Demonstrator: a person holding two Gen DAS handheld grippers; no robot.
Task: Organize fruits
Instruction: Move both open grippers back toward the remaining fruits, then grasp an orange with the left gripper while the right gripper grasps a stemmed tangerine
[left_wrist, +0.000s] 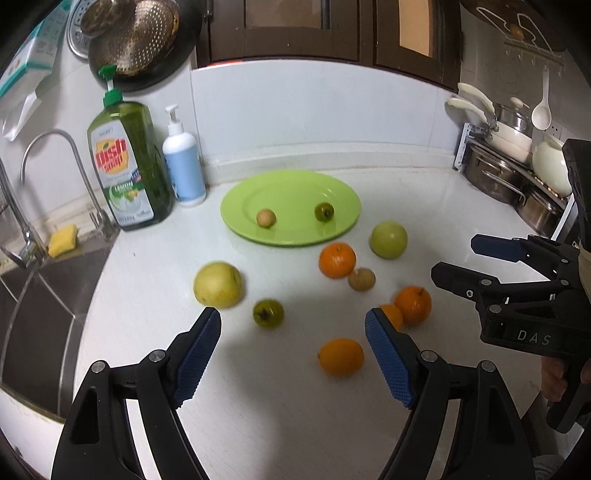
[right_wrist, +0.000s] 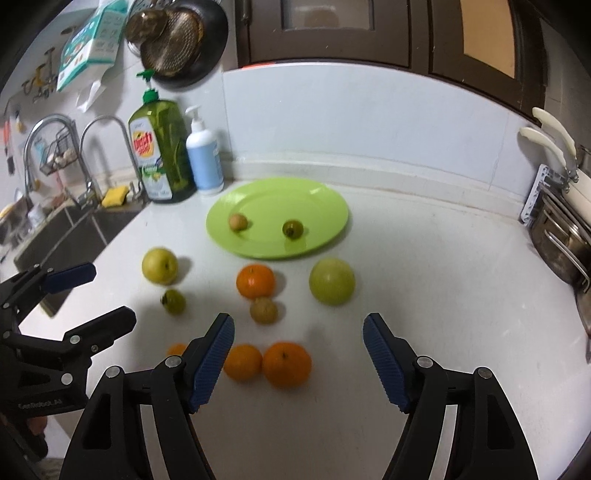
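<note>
Fruit lies scattered on the white counter (left_wrist: 277, 406) in front of me. My left gripper (left_wrist: 293, 328) and right gripper (right_wrist: 298, 332) both hover with jaws spread apart, empty. At the far side, the green plate (left_wrist: 291, 184) holds a tan fruit (left_wrist: 266, 218) and a dark green fruit (left_wrist: 324, 212). Nearer lie a yellow apple (left_wrist: 218, 284), a green apple (right_wrist: 331, 281) and oranges (right_wrist: 286, 364). To the far left, a dish soap bottle (left_wrist: 129, 166) stands beside the sink (left_wrist: 40, 295).

The right tongs (left_wrist: 456, 260) body reads "DAS"; the green dish soap bottle (left_wrist: 127, 166) label reads "Dish".
</note>
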